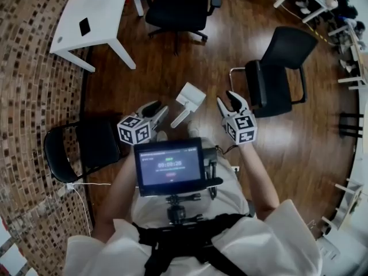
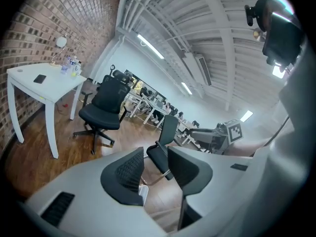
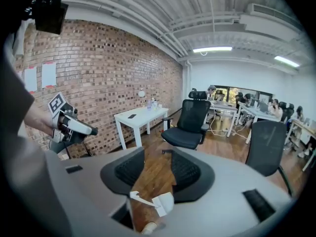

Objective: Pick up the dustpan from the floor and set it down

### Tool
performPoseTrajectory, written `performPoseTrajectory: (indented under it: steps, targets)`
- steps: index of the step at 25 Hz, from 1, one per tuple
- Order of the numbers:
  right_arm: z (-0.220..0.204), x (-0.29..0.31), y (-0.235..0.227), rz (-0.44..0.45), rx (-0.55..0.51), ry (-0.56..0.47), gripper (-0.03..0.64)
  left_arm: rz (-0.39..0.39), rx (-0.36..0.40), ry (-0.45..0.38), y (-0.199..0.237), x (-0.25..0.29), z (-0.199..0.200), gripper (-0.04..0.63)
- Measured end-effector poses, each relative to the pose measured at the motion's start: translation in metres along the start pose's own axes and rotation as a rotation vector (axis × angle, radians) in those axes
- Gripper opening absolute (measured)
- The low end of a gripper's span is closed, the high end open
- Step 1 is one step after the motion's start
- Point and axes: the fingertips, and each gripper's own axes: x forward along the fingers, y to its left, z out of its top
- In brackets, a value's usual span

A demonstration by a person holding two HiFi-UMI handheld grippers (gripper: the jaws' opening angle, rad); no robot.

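The white dustpan [image 1: 187, 102] lies on the wooden floor in the head view, handle toward me, between the two grippers. My left gripper [image 1: 157, 110] hangs to its left and my right gripper [image 1: 227, 100] to its right, both above the floor and apart from it. The left gripper view shows its jaws [image 2: 155, 169] open with only floor and a chair behind the gap. In the right gripper view the jaws [image 3: 157, 172] stand open too, and the dustpan [image 3: 158, 203] appears far below, beyond them. Neither gripper holds anything.
A black chair with a metal frame [image 1: 277, 68] stands right of the dustpan. A black office chair [image 1: 178, 7] and a white table [image 1: 92, 22] stand further off, another black chair [image 1: 80, 148] at my left by the brick wall. A screen [image 1: 168, 165] rides on my chest.
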Motion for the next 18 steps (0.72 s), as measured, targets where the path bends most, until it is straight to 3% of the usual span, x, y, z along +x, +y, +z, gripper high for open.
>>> performPoseTrajectory:
  steps: [2, 6, 10, 14, 18]
  targets:
    - [0.004, -0.011, 0.016, -0.034, -0.016, -0.008, 0.184, -0.029, 0.008, -0.009, 0.001, -0.014, 0.001, 0.140]
    - [-0.003, -0.032, 0.054, -0.099, -0.147, 0.029, 0.183, -0.103, 0.011, -0.006, -0.004, -0.044, -0.008, 0.118]
    - [-0.005, -0.047, 0.065, -0.137, -0.193, 0.029, 0.177, -0.171, -0.014, -0.022, -0.020, -0.052, -0.009, 0.078]
    - [-0.010, -0.060, 0.068, -0.199, -0.233, 0.017, 0.147, -0.169, -0.011, -0.049, -0.017, -0.051, -0.009, 0.000]
    - [-0.008, -0.065, 0.072, -0.202, -0.240, 0.024, 0.146, -0.143, -0.032, -0.046, -0.009, -0.048, -0.013, 0.000]
